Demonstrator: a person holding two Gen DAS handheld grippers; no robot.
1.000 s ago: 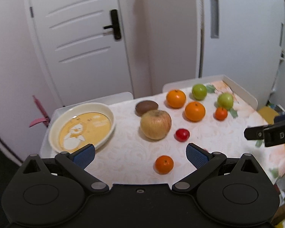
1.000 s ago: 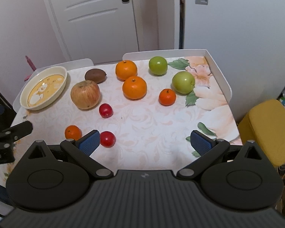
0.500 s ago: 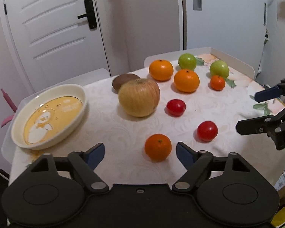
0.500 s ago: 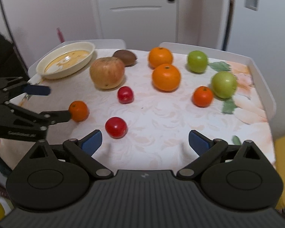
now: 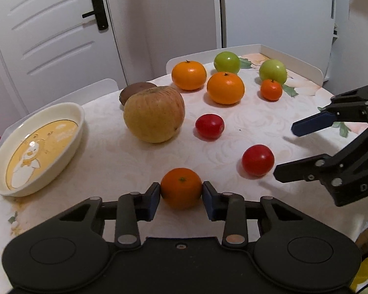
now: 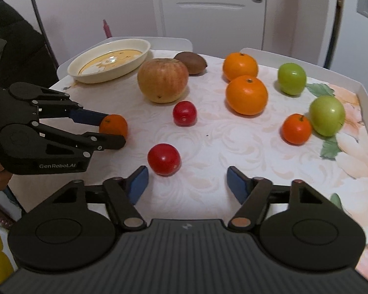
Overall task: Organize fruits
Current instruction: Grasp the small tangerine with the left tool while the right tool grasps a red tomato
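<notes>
The left gripper point(image 5: 181, 191) has its blue pads pressed against either side of a small mandarin point(image 5: 181, 188) that sits on the floral tablecloth point(image 5: 245, 127) at the near edge of the table, so the step in hand appears to be the first pick: the fruit is clasped but not yet lifted. The right gripper point(image 6: 187, 183) hangs with its jaws spread wide and nothing between them, a red cherry tomato point(image 6: 164, 158) just beyond its left finger at about eleven o'clock. The cream dish point(image 5: 78, 122) lies at ten o'clock from the mandarin, apparently empty. Next, the left likely needs to lift and carry toward that dish, passing left of the big apple point(image 5: 154, 114) at twelve o'clock.
</notes>
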